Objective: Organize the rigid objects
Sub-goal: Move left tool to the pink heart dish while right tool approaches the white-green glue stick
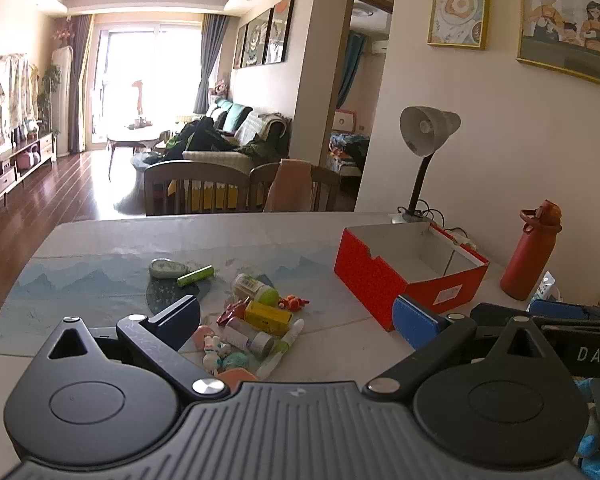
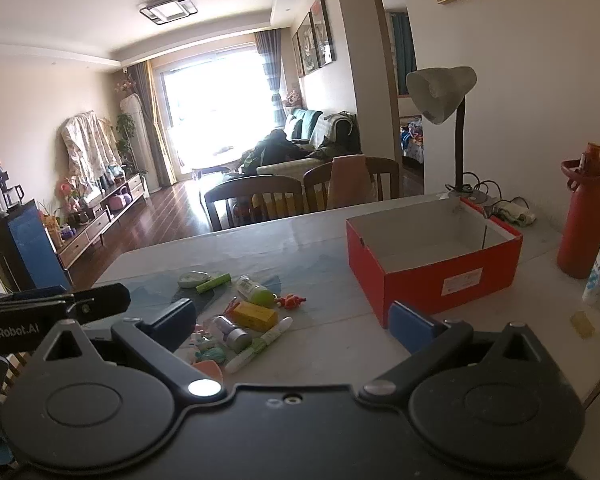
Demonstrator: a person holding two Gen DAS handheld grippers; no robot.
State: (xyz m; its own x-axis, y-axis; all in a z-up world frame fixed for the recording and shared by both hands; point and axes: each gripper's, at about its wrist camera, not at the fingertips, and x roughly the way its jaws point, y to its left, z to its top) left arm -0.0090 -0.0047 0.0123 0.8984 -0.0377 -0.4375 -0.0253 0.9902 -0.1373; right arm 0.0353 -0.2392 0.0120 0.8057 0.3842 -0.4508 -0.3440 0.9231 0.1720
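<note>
The open red cardboard box [image 2: 432,276] sits on the right of the table, light and stiff, and I judge it the bin. Left of it lies the pile: the yellow rectangular carton [image 2: 255,315], rigid, is best pinched across its flat sides; the green-capped bottle [image 2: 254,290] and silver-capped tube [image 2: 232,334] look slick and likely to roll. My left gripper [image 1: 300,316] and right gripper [image 2: 296,320] both gape wide and hold nothing.
</note>
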